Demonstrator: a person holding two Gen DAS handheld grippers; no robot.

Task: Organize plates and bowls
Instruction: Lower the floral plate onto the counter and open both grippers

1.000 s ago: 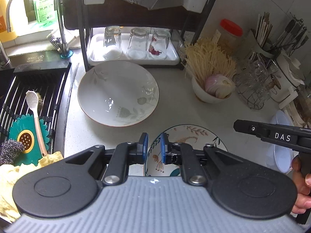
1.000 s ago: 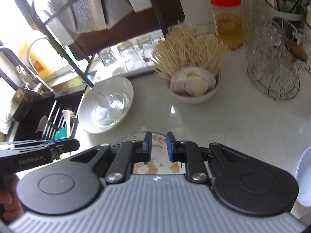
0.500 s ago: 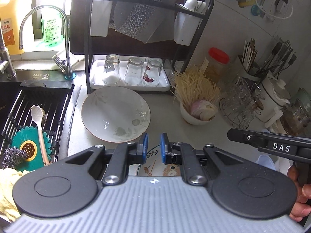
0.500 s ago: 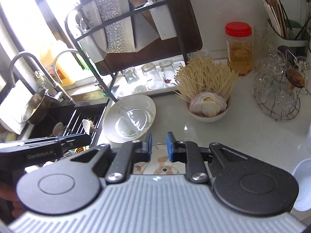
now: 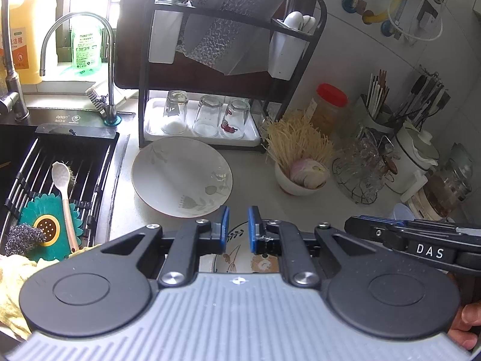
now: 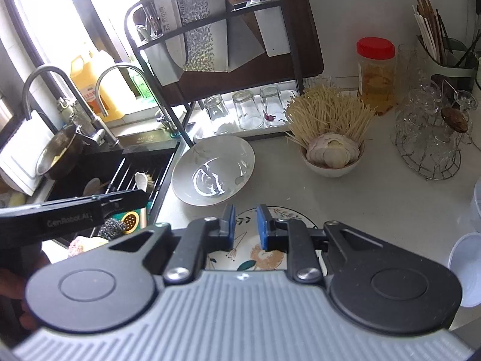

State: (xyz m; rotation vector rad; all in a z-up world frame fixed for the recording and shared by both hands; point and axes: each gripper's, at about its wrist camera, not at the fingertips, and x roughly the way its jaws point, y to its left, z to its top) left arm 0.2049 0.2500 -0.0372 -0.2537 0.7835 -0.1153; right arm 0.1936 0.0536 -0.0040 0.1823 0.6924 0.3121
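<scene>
"DAS" on right gripper (image 5: 427,249) (white lettering)

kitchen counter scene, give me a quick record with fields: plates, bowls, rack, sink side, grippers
plates: large white plate on the counter in front of the rack; patterned plate nearer, under both grippers
bowls: white bowl holding noodles and an onion
rack: black dish rack; three upturned glasses on its tray
sink side: white spoon on a green sunflower pad
grippers: left gripper and right gripper nearly closed, nothing visibly clamped
</scene>
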